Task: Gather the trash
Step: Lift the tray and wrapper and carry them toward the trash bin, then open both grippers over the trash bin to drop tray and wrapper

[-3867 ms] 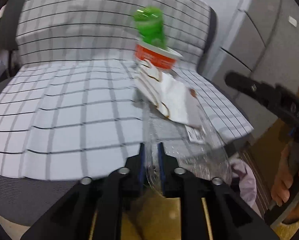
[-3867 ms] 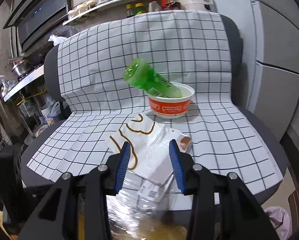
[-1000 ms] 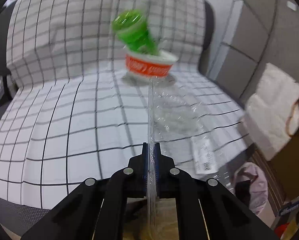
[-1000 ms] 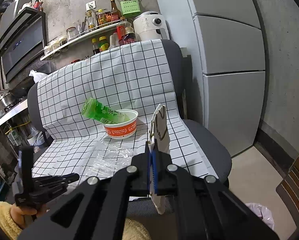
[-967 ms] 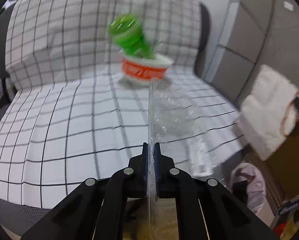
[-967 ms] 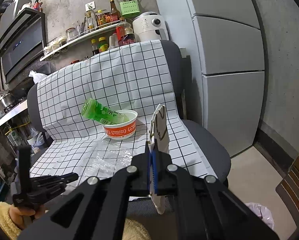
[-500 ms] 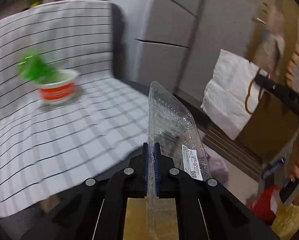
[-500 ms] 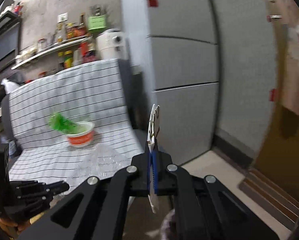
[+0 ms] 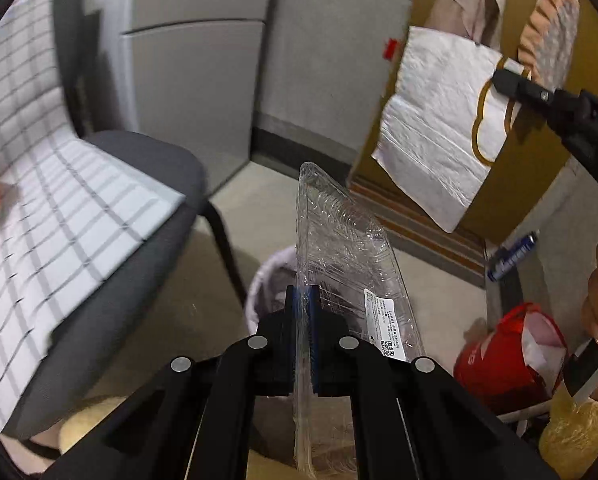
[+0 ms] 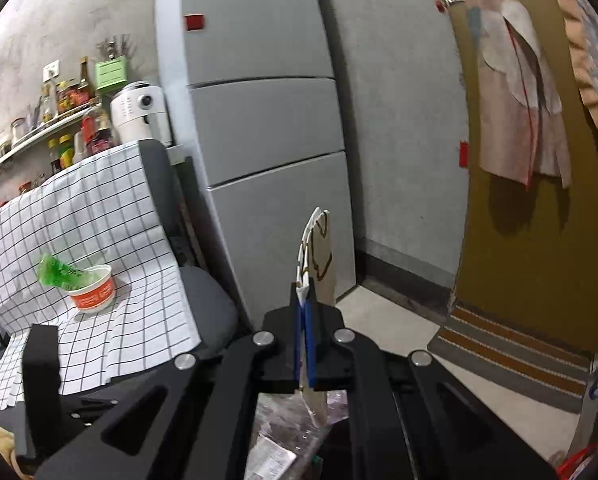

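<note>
A clear plastic tray [image 9: 347, 248] is clamped in the left hand-held gripper [image 9: 306, 312] above a lined bin [image 9: 267, 280] on the floor; a paper bag [image 10: 319, 256] is pinched by the right hand-held gripper [image 10: 303, 320] beside a grey fridge [image 10: 259, 120]

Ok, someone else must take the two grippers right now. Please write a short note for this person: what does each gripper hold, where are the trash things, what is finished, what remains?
Left gripper: shut on the clear plastic tray, held on edge above the lined trash bin on the floor.
Right gripper: shut on the white paper bag, held upright beside the chair.
On the chair: the red cup with the green bottle leaning in it, on the checked cloth.
Done: tray and bag are picked up.
Left: drop both in the bin, then probably fetch the cup and bottle.
</note>
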Motion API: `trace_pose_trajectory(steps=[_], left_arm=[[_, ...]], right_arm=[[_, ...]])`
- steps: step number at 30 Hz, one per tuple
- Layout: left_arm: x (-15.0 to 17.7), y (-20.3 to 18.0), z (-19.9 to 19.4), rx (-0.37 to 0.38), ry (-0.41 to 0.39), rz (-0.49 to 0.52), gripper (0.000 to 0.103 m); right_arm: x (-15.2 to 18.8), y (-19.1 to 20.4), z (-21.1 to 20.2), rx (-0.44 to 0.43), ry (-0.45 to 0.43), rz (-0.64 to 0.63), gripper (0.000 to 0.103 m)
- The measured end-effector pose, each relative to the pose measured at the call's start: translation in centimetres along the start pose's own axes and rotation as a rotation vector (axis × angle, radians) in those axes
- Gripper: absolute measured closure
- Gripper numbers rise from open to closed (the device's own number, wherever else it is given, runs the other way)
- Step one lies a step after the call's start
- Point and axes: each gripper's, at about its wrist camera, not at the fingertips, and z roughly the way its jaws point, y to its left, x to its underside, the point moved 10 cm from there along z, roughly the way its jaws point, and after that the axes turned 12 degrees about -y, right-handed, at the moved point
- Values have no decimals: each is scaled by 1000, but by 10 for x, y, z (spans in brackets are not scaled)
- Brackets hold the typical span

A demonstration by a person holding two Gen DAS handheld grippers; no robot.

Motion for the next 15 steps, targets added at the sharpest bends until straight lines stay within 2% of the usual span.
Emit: trace_pose_trajectory(steps=[2,4,6,9,15], left_arm=[[2,-6,21,-4,37,38,94],[4,-8,37,-20,60,55,83],[-1,-4,45,-43,45,56,70],[-9,0,37,-35,8,44,67],[-28,44,-2,-126,-84,-1,66]], right_arm=[[4,-10,4,10,10,17,101],[10,-20,7,20,24,31,101],[17,-24,9,24,40,32,101],[27,-27,12,36,64,25,101],[53,-14,18,32,135,-1,101]])
